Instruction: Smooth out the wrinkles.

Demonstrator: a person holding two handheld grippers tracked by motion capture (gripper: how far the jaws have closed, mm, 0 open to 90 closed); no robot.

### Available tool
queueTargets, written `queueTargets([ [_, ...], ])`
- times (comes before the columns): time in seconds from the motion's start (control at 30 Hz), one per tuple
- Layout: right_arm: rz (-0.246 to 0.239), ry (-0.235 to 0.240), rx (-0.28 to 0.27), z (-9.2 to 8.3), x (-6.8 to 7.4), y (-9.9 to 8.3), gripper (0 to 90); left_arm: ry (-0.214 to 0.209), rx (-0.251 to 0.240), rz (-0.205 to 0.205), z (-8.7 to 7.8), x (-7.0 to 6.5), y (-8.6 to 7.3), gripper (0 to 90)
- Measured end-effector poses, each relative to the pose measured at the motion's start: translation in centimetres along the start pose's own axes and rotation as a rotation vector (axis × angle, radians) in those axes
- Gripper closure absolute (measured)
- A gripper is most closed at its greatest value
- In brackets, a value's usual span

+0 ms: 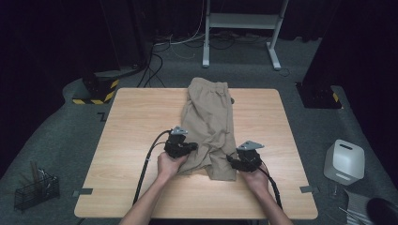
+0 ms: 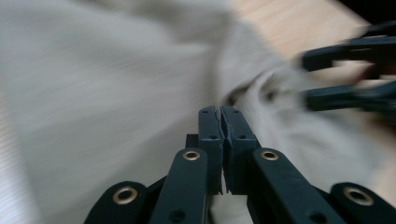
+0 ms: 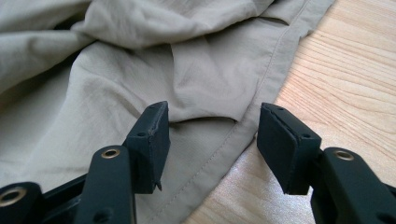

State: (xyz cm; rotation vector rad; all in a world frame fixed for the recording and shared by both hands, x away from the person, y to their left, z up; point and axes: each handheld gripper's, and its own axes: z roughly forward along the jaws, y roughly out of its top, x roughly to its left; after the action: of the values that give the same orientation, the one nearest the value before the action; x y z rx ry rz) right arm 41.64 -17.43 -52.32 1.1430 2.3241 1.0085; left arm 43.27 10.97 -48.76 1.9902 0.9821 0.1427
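Observation:
A pair of beige shorts (image 1: pixel 209 122) lies lengthwise on the wooden table (image 1: pixel 136 122), waistband at the far edge and legs toward me. My left gripper (image 1: pixel 190 147) rests at the near left leg. In the left gripper view its jaws (image 2: pixel 222 112) are shut pad to pad above the blurred cloth (image 2: pixel 116 93), with no fabric seen between them. My right gripper (image 1: pixel 232 161) sits at the near right leg. Its jaws (image 3: pixel 212 126) stand open, straddling the stitched edge of the shorts (image 3: pixel 140 70) where cloth meets table (image 3: pixel 345 84). The right gripper (image 2: pixel 308 79) is also in the left gripper view, open.
On the floor stand a white container (image 1: pixel 345 161) to the right and a wire basket (image 1: pixel 36 190) to the left. A white metal stand (image 1: pixel 241 21) and a yellow-black striped base (image 1: pixel 96 91) lie beyond the table. Bare wood flanks the shorts.

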Motion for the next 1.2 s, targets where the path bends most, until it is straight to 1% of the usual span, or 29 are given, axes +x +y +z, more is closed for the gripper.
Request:
queueTargets([
  [0.03, 0.001, 0.0, 0.001, 0.0, 0.0, 0.0, 43.9, -0.018, 0.015, 0.073, 0.3, -1.7, 0.0, 87.7],
  [0.07, 0.001, 0.003, 0.001, 0.0, 0.0, 0.0, 43.8, -0.011, 0.025, 0.098, 0.6, -2.3, -0.1, 87.8],
  [0.1, -0.004, 0.005, -0.001, 0.0, 0.0, 0.0, 43.8, -0.008, 0.034, 0.106, 0.8, -2.5, -0.3, 87.8],
  [0.17, -0.004, 0.003, -0.001, -0.4, 0.2, -0.3, 43.8, 0.006, 0.052, 0.094, 1.4, -2.3, -0.9, 87.8],
  [0.23, -0.017, -0.002, -0.001, -0.9, 0.5, -0.7, 43.9, 0.013, 0.059, 0.085, 1.6, -2.1, -1.1, 87.9],
  [0.3, -0.042, 0.002, 0.002, -1.5, 0.9, -1.1, 44.0, 0.016, 0.076, 0.064, 2.1, -1.5, -1.4, 87.9],
  [0.33, -0.052, 0.002, 0.01, -1.7, 1.1, -1.2, 44.2, 0.017, 0.076, 0.049, 2.2, -1.3, -1.3, 87.9],
  [0.4, -0.047, 0.02, 0.013, -1.7, 1.1, -1.3, 45.9, 0.019, 0.068, 0.053, 2.1, -1.4, -1.1, 88.0],
  [0.47, -0.032, 0.035, 0.007, -1.4, 0.9, -1.2, 46.0, 0.01, 0.01, 0.062, 1.3, -2.1, 0.1, 88.0],
  [0.5, -0.032, 0.035, 0.007, -1.4, 0.9, -1.2, 46.0, 0.01, 0.01, 0.062, 1.3, -2.1, 0.1, 88.0],
  [0.53, -0.032, 0.034, -0.004, -1.1, 0.8, -1.0, 46.0, -0.001, -0.005, 0.069, 1.1, -2.4, 0.6, 88.0],
  [0.57, -0.032, 0.031, -0.003, -0.8, 0.8, -0.7, 46.0, -0.02, -0.026, 0.089, 0.9, -3.4, 1.6, 88.1],
  [0.6, -0.031, 0.032, -0.002, -0.6, 0.9, -0.5, 46.0, -0.032, -0.027, 0.1, 1.1, -3.9, 1.9, 88.1],
  [0.63, -0.031, 0.032, -0.002, -0.6, 0.9, -0.5, 46.0, -0.032, -0.027, 0.1, 1.1, -3.9, 1.9, 88.0],
  [0.67, -0.035, 0.035, -0.002, -0.3, 0.9, -0.3, 45.9, -0.069, -0.019, 0.105, 1.9, -4.8, 2.3, 88.0],
  [0.7, -0.038, 0.036, -0.003, -0.3, 0.8, -0.3, 45.8, -0.069, -0.019, 0.105, 1.9, -4.8, 2.3, 88.0],
  [0.73, -0.036, 0.037, -0.003, -0.3, 0.8, -0.3, 45.8, -0.082, 0.001, 0.117, 2.5, -5.3, 2.3, 88.0],
  [0.77, -0.035, 0.036, -0.002, -0.3, 0.7, -0.3, 45.7, -0.095, 0.053, 0.154, 3.8, -6.3, 2.0, 88.0],
  [0.83, -0.026, 0.029, 0.0, -0.4, 0.7, -0.4, 43.8, -0.1, 0.103, 0.191, 4.7, -7.1, 1.6, 87.8],
  [0.9, -0.022, 0.019, 0.002, -0.6, 0.4, -0.5, 41.4, -0.103, 0.11, 0.199, 4.8, -7.3, 1.6, 87.5],
  [0.93, -0.022, 0.019, 0.002, -0.6, 0.4, -0.5, 41.4, -0.109, 0.114, 0.212, 4.6, -7.5, 1.5, 87.5],
  [0.97, -0.019, 0.014, 0.004, -0.8, 0.1, -0.7, 40.4, -0.117, 0.1, 0.245, 3.8, -7.6, 1.7, 85.8],
  [1.0, -0.013, 0.01, 0.008, -0.9, 0.0, -0.7, 40.5, -0.113, 0.09, 0.251, 3.4, -7.6, 1.8, 81.3],
  [1.03, -0.009, 0.006, 0.014, -1.0, -0.1, -0.8, 40.5, -0.095, 0.067, 0.255, 2.7, -7.4, 1.9, 74.7],
  [1.07, 0.002, 0.0, 0.025, -1.1, -0.2, -0.7, 41.2, -0.095, 0.067, 0.255, 2.7, -7.4, 1.9, 68.6],
  [1.1, 0.002, 0.0, 0.025, -1.1, -0.2, -0.7, 41.2, -0.077, 0.052, 0.256, 2.1, -7.2, 2.0, 68.6],
  [1.13, 0.021, 0.001, 0.018, -1.6, -0.4, -0.7, 44.6, -0.025, 0.026, 0.254, 0.8, -6.5, 2.1, 58.5],
  [1.17, 0.028, 0.002, 0.006, -1.9, -0.5, -0.7, 46.6, -0.025, 0.026, 0.254, 0.8, -6.5, 2.1, 54.7],
  [1.2, 0.034, 0.005, -0.011, -2.2, -0.6, -0.6, 48.3, 0.018, 0.004, 0.236, -0.3, -5.6, 2.2, 51.7],
])
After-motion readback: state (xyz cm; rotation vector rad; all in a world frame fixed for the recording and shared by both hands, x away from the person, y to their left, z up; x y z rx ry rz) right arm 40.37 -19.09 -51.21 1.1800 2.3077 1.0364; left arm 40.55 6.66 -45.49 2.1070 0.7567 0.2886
